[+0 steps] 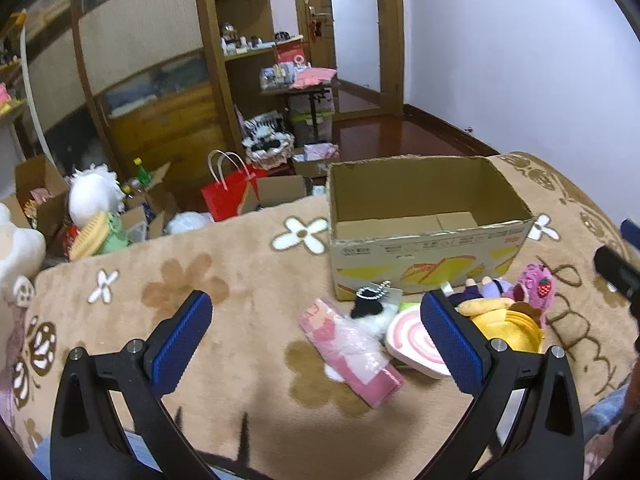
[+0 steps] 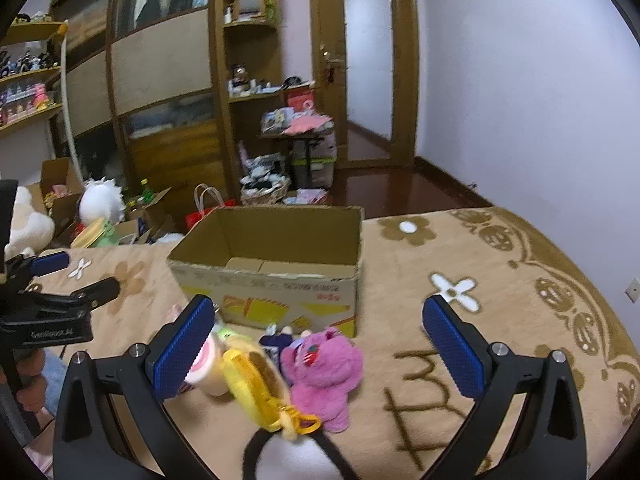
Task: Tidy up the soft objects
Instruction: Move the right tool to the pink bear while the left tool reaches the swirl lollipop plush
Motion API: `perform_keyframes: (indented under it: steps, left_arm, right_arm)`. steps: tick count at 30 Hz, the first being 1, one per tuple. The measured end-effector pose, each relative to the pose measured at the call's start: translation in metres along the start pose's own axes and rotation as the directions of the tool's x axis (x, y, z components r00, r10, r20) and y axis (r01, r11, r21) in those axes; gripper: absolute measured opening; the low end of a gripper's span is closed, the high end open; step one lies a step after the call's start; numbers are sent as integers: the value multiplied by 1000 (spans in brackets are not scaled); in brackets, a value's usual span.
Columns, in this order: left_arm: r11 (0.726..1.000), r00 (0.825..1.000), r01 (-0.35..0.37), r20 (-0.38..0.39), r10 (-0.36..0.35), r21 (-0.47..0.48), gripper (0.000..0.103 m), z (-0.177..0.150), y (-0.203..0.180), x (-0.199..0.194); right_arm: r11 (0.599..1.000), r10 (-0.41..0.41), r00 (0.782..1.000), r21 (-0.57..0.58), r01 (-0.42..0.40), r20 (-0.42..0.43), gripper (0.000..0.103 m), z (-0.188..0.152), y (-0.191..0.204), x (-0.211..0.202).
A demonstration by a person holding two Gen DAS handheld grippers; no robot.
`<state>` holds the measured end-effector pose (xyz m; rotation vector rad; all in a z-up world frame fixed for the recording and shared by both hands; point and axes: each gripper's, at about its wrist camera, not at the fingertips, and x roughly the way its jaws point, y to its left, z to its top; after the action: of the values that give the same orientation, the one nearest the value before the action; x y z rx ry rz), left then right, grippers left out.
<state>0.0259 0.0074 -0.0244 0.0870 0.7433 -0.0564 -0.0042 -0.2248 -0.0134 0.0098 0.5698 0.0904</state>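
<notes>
Each claw is built alike. The left claw (image 1: 316, 338) has two matte black arms that curve and widen toward the camera, each with a teardrop-shaped cut-out. Silver round-head screws sit in pairs on the upper side of each arm, just behind the fingers (image 1: 182, 340). These are flat rectangular blocks faced with bright blue, finely dimpled pads. The right claw (image 2: 316, 344) shows the same black arms, silver screws and blue pads (image 2: 454, 346). Seen from the right wrist, the left claw's black body carries small white lettering, too blurred to read.
</notes>
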Motion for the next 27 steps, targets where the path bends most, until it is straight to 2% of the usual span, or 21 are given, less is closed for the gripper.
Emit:
perform_keyframes:
  steps: [4, 8, 17, 27]
  left_arm:
    - [999, 999, 41, -22, -40, 26, 103, -1, -10, 4]
    - [994, 996, 82, -42, -79, 67, 103, -3, -23, 8]
    - [983, 990, 121, -90, -109, 141, 103, -8, -51, 21]
    - [977, 975, 168, -169, -145, 132, 103, -10, -62, 41]
  right_arm:
    - [999, 47, 998, -8, -47, -49, 103, -3, 7, 8]
    - [998, 58, 994, -26, -61, -92, 103, -7, 10, 18]
    - [999, 44, 982, 9, -43, -182, 103, -12, 3, 41]
    - [999, 32, 974, 41, -23, -224, 103, -16, -5, 59]
